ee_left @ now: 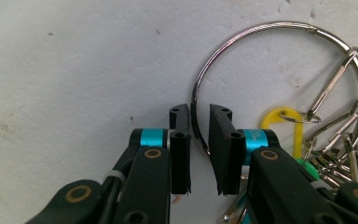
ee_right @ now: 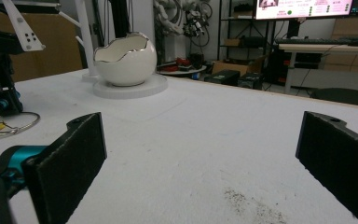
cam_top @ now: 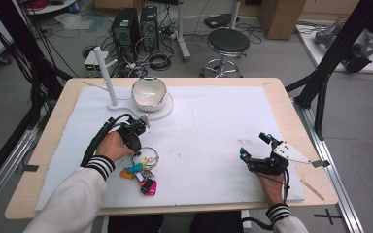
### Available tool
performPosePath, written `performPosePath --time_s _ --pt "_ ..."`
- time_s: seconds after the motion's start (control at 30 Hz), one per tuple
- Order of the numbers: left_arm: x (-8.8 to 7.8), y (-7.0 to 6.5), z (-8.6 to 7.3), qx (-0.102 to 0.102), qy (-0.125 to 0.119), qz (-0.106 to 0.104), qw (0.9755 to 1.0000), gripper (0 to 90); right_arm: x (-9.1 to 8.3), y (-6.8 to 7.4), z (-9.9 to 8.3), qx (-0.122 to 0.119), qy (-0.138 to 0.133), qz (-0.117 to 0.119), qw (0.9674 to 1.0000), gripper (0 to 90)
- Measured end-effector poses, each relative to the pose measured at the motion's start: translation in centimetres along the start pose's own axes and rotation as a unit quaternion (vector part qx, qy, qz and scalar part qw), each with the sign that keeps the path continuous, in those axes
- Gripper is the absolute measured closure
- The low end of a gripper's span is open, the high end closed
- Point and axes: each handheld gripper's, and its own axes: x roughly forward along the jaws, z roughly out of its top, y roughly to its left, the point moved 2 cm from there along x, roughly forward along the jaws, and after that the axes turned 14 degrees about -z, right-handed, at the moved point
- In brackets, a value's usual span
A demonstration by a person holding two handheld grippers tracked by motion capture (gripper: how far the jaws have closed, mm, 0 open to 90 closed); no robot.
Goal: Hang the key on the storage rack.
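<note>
A large metal key ring (ee_left: 279,25) with several keys and coloured tags (cam_top: 144,177) lies on the white mat, left of centre. My left gripper (cam_top: 137,151) points down at it. In the left gripper view its jaws (ee_left: 199,116) stand close together on either side of the ring's wire, with a narrow gap and the wire close against the left pad (ee_left: 181,154). A yellow tag (ee_left: 298,135) hangs on the ring. My right gripper (cam_top: 253,144) rests on the mat at the right, jaws wide open (ee_right: 205,140) with nothing between them.
A white egg-shaped bowl (cam_top: 149,92) sits on a round white base (cam_top: 165,111) at the back left, beside a white post stand (cam_top: 104,73). The mat (cam_top: 209,131) covers most of the wooden table. A stool (cam_top: 227,43) and computers stand beyond it.
</note>
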Motion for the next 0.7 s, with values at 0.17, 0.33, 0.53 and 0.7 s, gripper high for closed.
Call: performPosePath --time_s 0.17,0.33,0.53,0.7 --pt "0.08 0.02 0.05 0.001 0.003 0.001 1.0000 79.5 0.00 0.00 0.00 0.000 0.000 0.000 1.0000 1.2" --pt "0.13 -0.03 0.06 0.004 0.003 0.003 1.0000 81.4 0.00 0.01 0.00 0.000 0.000 0.000 1.0000 1.2" --pt "0.30 -0.30 0.06 0.018 0.006 0.014 0.9997 85.0 0.00 0.00 0.00 0.000 0.000 0.000 1.0000 1.2" --pt "0.34 -0.65 -0.04 0.037 0.004 0.025 0.9990 85.3 -0.01 0.02 0.00 0.000 0.000 -0.001 1.0000 1.2"
